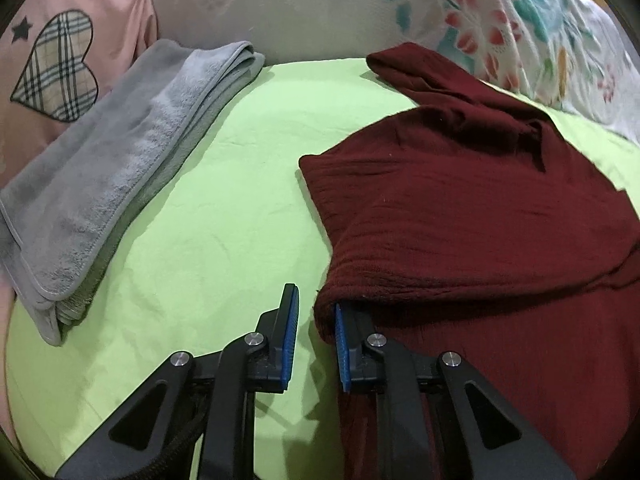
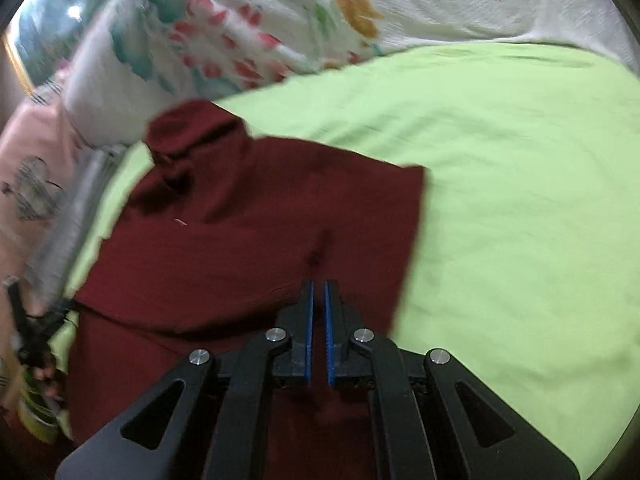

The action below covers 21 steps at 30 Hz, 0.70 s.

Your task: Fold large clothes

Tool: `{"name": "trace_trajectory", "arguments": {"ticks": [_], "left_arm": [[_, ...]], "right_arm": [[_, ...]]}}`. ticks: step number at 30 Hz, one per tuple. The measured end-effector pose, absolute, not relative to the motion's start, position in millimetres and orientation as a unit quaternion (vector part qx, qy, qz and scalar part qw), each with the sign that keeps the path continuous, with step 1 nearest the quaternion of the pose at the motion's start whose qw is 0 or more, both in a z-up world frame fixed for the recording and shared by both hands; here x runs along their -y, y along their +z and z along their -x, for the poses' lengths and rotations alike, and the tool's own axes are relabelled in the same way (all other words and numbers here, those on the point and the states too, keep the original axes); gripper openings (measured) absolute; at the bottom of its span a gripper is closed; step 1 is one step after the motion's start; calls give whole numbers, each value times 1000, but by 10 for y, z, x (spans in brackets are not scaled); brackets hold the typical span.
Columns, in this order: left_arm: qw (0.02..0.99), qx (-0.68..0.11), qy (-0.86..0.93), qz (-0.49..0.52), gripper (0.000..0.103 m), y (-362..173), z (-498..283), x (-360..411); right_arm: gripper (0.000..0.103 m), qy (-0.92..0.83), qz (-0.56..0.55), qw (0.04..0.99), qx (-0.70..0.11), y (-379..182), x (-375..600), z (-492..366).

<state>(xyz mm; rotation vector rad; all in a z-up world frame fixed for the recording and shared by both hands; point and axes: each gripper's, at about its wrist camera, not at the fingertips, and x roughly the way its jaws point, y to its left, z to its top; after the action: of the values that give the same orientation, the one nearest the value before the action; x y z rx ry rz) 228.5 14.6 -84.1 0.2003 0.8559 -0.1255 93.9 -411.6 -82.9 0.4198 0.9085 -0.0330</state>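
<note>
We see a maroon garment (image 1: pixel 460 200) lying on the green sheet (image 1: pixel 224 208), its long axis running away toward the floral bedding (image 1: pixel 520 24). Our left gripper (image 1: pixel 316 320) stands narrowly parted at its near corner, apparently gripping nothing; our right gripper (image 2: pixel 319 292) is nearly closed over its near edge, perhaps pinching cloth.

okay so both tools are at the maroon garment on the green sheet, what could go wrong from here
The left tool has only one finger tucked under the maroon garment, with no cloth between its pads, so that edge may slip off. The right tool is nearly shut over the cloth; a thin pinch could slip, spoiling the fold.
</note>
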Motion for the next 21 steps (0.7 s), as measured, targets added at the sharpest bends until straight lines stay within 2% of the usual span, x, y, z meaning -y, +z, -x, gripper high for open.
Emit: {"name": "trace_trajectory", "arguments": {"ticks": [7,13,17,21], "left_arm": [[903,-416,-60,-91,17,-785,-2191,-224],[903,-422,-80,-4,17,-541,-2182,-479],[898,-424,-114,44,25,-425,-2316,-491],[887,-443,-132,8,35,-575,-2439,-215]], "right_arm": [[5,-3,-235,886,-400,-541,4066,-786],[6,38,-243,863,-442,-829,3740,-1195],[6,27,-279,833,-477,-1107,3778,-1182],[6,27,-277,833,-478,-1054,3781,-1091]]}}
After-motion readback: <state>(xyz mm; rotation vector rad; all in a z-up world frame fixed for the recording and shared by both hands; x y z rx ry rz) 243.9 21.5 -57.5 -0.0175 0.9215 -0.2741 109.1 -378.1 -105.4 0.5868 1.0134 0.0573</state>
